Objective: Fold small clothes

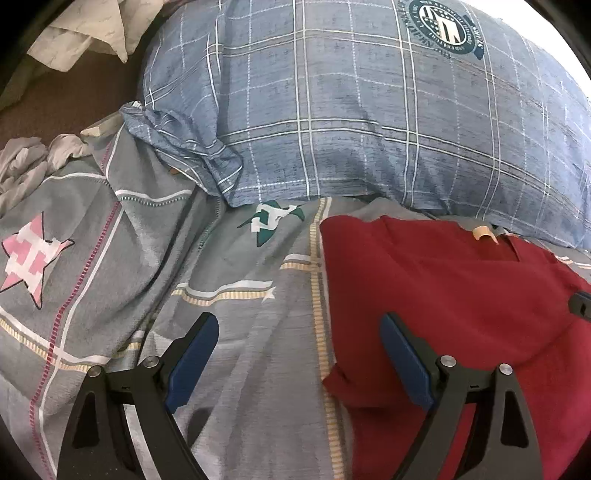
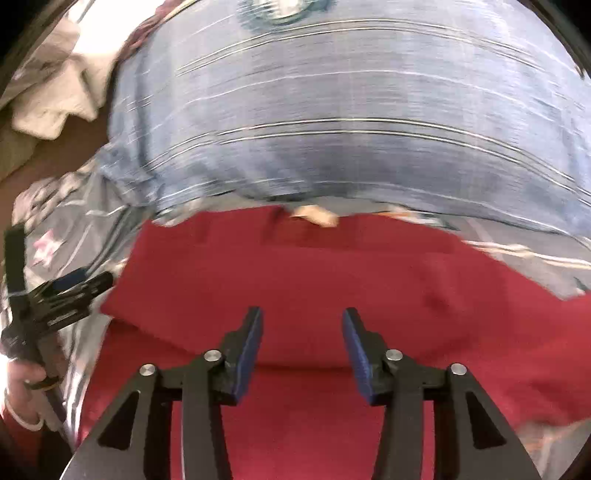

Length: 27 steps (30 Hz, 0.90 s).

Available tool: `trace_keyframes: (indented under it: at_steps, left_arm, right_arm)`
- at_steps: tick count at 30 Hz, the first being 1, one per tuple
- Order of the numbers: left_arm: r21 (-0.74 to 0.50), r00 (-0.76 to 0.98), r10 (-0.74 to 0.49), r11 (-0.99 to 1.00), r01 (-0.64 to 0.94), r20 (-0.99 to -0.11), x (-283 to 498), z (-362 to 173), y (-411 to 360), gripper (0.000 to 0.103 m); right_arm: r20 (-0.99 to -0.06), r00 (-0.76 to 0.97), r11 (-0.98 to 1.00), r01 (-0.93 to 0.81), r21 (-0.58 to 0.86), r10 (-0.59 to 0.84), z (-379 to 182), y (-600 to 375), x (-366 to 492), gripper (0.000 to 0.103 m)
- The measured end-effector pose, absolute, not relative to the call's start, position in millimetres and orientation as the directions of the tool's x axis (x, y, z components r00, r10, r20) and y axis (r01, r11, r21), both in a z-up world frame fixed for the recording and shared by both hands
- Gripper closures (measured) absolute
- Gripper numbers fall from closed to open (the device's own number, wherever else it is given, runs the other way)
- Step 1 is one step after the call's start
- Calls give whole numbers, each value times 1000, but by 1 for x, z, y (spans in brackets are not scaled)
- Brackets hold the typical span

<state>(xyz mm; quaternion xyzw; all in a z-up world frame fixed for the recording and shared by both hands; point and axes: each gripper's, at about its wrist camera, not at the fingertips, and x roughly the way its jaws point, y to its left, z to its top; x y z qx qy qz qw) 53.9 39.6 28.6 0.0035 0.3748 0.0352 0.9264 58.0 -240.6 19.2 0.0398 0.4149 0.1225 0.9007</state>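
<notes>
There is 1 red garment (image 1: 443, 295) on the bed. There is 1 blue checked pillow (image 1: 351, 110) and 1 grey patterned bedsheet (image 1: 147, 258). I count 2 piles of pale cloth (image 1: 81, 33) at the left side. There are 2 grippers: the left gripper (image 1: 299, 336) and the right gripper (image 2: 303, 325). On the sheet, 1 pink star (image 1: 31, 254) shows.

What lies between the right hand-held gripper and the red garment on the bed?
Nothing visible does. The right hand-held gripper is open, directly above the red garment, with only bare red cloth between its fingers. The blue plaid pillow lies beyond the garment's far edge, not in the path.
</notes>
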Motion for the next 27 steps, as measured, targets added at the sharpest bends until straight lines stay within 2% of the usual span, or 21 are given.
trace_keyframes:
  at_steps: [4, 8, 11, 14, 15, 16, 17, 20, 21, 22, 23, 24, 27]
  left_arm:
    - [28, 720, 52, 999, -46, -692, 54, 27, 37, 13]
    - [44, 718, 54, 998, -32, -694, 57, 22, 34, 13]
    - [31, 714, 45, 999, -33, -698, 60, 20, 35, 13]
    - [15, 711, 36, 999, -36, -702, 63, 20, 37, 13]
    - [14, 712, 37, 999, -39, -702, 63, 20, 37, 13]
    - [13, 713, 37, 999, -40, -701, 63, 21, 37, 13]
    - [11, 714, 36, 999, -39, -699, 63, 21, 38, 13]
    - [5, 717, 31, 999, -38, -696, 64, 21, 36, 13]
    - [6, 718, 30, 999, -36, -696, 63, 21, 35, 13]
    - [10, 718, 32, 999, -35, -696, 64, 20, 34, 13]
    - [15, 718, 35, 999, -35, -695, 64, 20, 34, 13]
    - [20, 718, 38, 999, -35, -695, 64, 19, 33, 13]
    - [17, 715, 38, 999, -36, -698, 65, 18, 33, 13]
  right_arm:
    - [-755, 638, 989, -89, 120, 149, 16, -269, 61, 57]
    - [-748, 652, 992, -64, 113, 127, 13, -277, 68, 57]
    - [-760, 642, 994, -37, 98, 99, 7, -277, 78, 61]
    - [-785, 612, 995, -41, 93, 98, -1, -275, 91, 96]
    - [-788, 609, 995, -32, 90, 91, -2, -277, 92, 96]
    - [-780, 619, 994, -18, 108, 96, 1, -282, 91, 94]
    - [-769, 631, 992, -6, 127, 102, 3, -288, 88, 86]
    - [-728, 681, 987, 47, 154, 81, 13, -303, 80, 47]
    - [-731, 677, 987, 45, 153, 83, 12, -305, 80, 48]
    - [-743, 662, 988, 31, 152, 94, 9, -305, 83, 50]
    - [-753, 651, 989, 22, 148, 98, 6, -303, 85, 57]
    - [-764, 637, 991, 8, 135, 99, 1, -299, 88, 78]
    - [-774, 630, 996, 16, 91, 61, -2, -296, 90, 95]
